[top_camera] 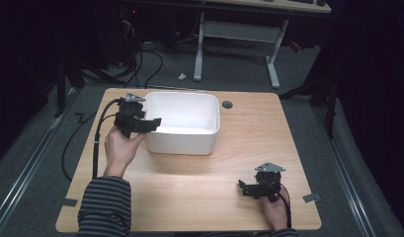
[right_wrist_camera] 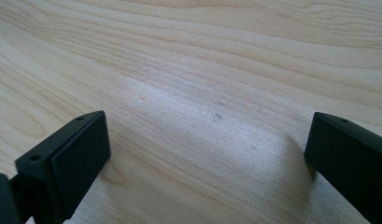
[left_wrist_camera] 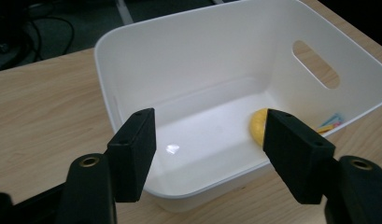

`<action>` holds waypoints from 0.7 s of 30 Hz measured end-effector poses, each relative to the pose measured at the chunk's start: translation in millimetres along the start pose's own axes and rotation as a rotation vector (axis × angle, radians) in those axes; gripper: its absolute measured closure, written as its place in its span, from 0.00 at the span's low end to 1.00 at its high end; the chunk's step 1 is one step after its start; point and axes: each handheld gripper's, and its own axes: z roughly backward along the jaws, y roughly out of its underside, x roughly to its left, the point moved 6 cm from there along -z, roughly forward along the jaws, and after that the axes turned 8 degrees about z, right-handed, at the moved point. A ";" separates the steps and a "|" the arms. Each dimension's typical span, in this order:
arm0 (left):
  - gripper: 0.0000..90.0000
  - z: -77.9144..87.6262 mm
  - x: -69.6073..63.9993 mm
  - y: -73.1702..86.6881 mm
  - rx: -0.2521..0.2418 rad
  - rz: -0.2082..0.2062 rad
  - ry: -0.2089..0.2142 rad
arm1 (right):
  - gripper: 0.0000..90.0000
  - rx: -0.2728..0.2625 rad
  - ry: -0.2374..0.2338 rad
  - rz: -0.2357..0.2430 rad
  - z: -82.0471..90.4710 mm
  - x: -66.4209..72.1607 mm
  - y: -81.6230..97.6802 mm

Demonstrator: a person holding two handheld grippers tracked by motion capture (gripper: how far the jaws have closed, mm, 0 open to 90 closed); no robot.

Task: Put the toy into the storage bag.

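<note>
I have the left gripper [top_camera: 151,122] hanging over the near-left corner of the white rectangular plastic tub [top_camera: 182,144], its fingers [left_wrist_camera: 132,151] spread wide with nothing between them. Looking along those fingers in the left gripper view, the tub [left_wrist_camera: 188,70] sits just beyond and below them, open side up, with an oval handle slot cut into the wall past the right-hand finger. A rounded yellow object [left_wrist_camera: 257,127] lies on the tub floor, partly hidden behind the tip of that right-hand finger, so I cannot tell its full shape. Just beyond it, against the wall under the handle slot, I see a few thin coloured pieces [left_wrist_camera: 331,122] in blue, pink and yellow; they are too small for me to identify. The tub rests on the light wooden worktop [top_camera: 189,197], toward its far left, and a small dark round hole [top_camera: 227,104] in the board sits just off the tub's far-right corner. My right gripper [top_camera: 245,186] is well apart from the tub, low over the near-right part of the worktop, in a hand that comes in from the bottom edge. Its fingers [right_wrist_camera: 69,161] are also spread wide, and in the right gripper view bare wood grain [right_wrist_camera: 202,93] lies between and beyond them, with nothing held. A striped sleeve [top_camera: 104,205] covers my left forearm.
</note>
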 end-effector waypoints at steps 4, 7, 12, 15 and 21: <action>0.36 11.2 8.3 0.9 -0.028 0.019 -0.003 | 0.00 0.000 0.000 0.000 0.0 0.0 0.0; 0.36 14.9 10.9 2.8 -0.033 0.021 -0.007 | 0.00 0.000 0.000 0.000 0.0 0.0 0.0; 0.35 24.9 19.3 11.0 -0.043 0.031 -0.025 | 0.00 0.000 0.000 0.000 0.0 0.0 0.0; 0.35 31.0 23.0 15.7 -0.068 0.043 -0.036 | 0.00 -0.002 0.000 0.000 -0.1 0.1 -0.1; 0.35 40.2 28.3 22.1 -0.085 0.053 -0.040 | 0.00 -0.001 0.000 -0.002 0.0 0.2 -0.1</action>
